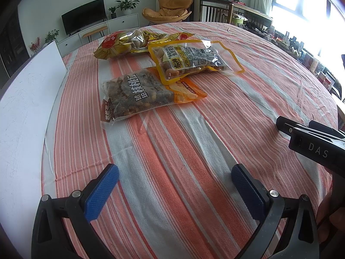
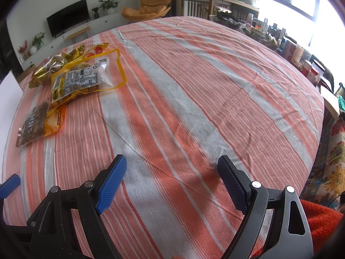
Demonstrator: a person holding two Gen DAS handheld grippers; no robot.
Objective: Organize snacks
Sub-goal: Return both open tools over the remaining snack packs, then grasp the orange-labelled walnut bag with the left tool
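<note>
On the striped orange-and-grey cloth (image 1: pixel 194 151) covering the surface, three snack bags (image 1: pixel 151 90) overlap at its far left, well ahead of the left tongs (image 1: pixel 174 185) and right tongs (image 2: pixel 171 183), both wide open and empty, with a TV (image 1: pixel 84 18), an orange chair (image 1: pixel 168 10) and what looks like cluttered shelving (image 2: pixel 291 49) beyond.

Surface (image 1: pixel 194 151) with striped cloth and three snack bags

An orange, grey and white striped cloth (image 2: pixel 194 108) covers the surface. A walnut bag (image 1: pixel 138 95) lies directly on the cloth, nearest the cameras. A yellow-edged clear bag (image 1: pixel 192 61) lies behind it, overlapping the walnut bag's orange end. A gold foil bag (image 1: pixel 129 43) lies farthest back, touching the yellow-edged bag. A white board (image 1: pixel 28 99) lies along the left edge.
</note>
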